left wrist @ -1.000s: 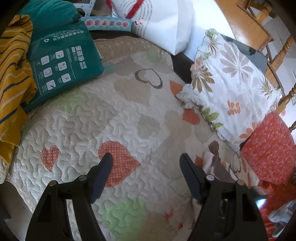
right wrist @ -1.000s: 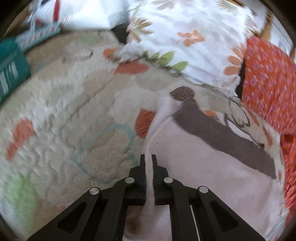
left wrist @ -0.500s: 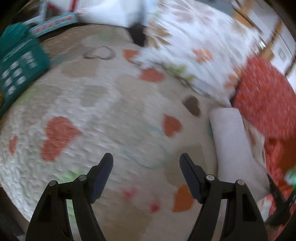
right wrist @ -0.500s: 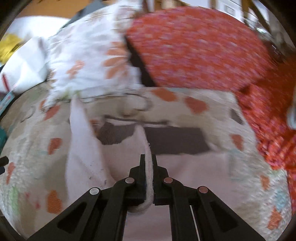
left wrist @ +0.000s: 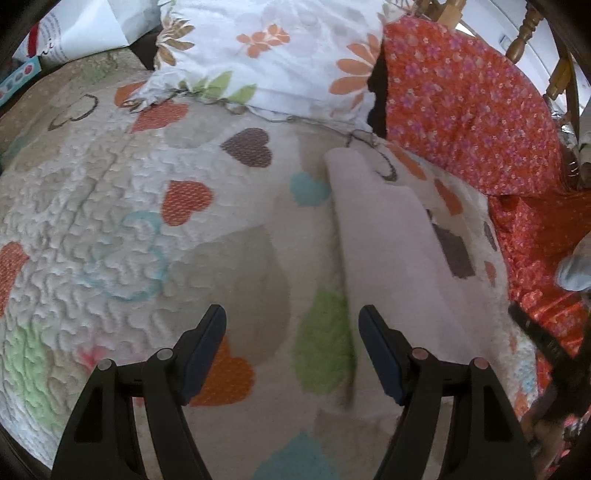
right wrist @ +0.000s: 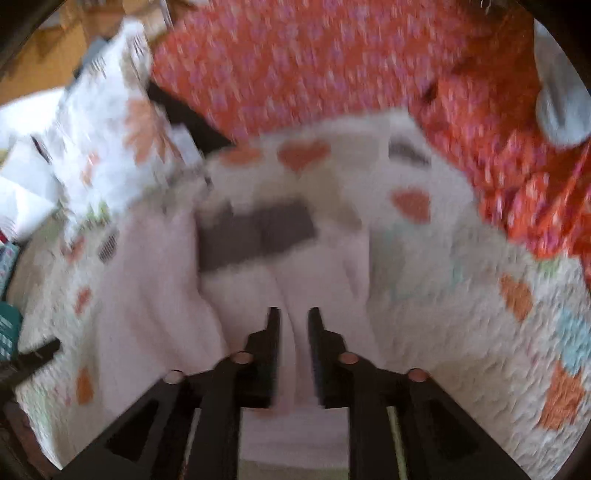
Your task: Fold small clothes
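Lying flat on one heart-print quilted bedspread [left wrist: 110, 192], one pale pink fleece garment with brown band [left wrist: 388, 240] is partly folded. Left gripper [left wrist: 291, 332] stands wide, empty; right gripper [right wrist: 293, 325], jaws just opening, stands narrow over the pink cloth.

From my end it's all bed: a quilted bedspread [left wrist: 122, 192] with coloured hearts fills the near view. At the far side sit a white floral pillow [left wrist: 280, 55] and, right of it, an orange-red flowered cushion [left wrist: 469, 110]. Wooden chair spindles [left wrist: 524, 33] poke up far right, daylight behind.

Pale pink garment [left wrist: 384, 236]; heart-patterned cream quilt [left wrist: 110, 177].
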{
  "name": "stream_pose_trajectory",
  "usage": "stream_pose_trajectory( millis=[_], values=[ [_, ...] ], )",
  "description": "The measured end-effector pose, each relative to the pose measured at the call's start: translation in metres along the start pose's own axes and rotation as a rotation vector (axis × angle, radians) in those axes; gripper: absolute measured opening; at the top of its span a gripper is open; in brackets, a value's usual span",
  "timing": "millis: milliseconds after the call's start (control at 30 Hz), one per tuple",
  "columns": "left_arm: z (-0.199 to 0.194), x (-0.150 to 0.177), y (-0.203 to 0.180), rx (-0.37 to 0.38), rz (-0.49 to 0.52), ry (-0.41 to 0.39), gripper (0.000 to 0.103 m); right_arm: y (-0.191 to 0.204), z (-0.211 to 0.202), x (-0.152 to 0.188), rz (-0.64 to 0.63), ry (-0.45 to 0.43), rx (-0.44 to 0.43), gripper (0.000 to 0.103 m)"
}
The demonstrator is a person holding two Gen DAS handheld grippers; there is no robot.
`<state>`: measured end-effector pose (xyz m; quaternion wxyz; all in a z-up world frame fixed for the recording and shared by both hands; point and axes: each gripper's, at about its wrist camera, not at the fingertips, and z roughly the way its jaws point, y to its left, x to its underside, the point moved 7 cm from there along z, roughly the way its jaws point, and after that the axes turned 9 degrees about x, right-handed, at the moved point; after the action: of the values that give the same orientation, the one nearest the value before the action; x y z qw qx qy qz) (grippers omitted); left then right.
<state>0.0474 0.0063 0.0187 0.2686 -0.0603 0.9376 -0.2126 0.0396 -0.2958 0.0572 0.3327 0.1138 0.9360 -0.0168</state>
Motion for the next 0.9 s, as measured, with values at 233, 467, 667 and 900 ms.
stream_pose_trajectory(
  millis=[233, 467, 667, 900],
  values=[
    [0.020, 0.008, -0.017, 0.027, 0.032, 0.049, 0.073, 0.065, 0.046, -0.018, -0.079, 0.131, -0.273, 0.034],
    [0.029, 0.011, -0.015, 0.029, 0.042, 0.087, 0.073, 0.104, 0.094, -0.014, -0.089, 0.203, -0.353, 0.010],
    [0.035, 0.014, -0.027, 0.057, 0.052, 0.097, 0.073, 0.088, 0.073, -0.030, -0.023, 0.160, -0.383, 0.007],
    [0.046, 0.027, -0.051, 0.086, 0.105, 0.127, 0.074, 0.017, 0.040, -0.053, 0.065, 0.075, -0.259, 0.007]
  ],
)
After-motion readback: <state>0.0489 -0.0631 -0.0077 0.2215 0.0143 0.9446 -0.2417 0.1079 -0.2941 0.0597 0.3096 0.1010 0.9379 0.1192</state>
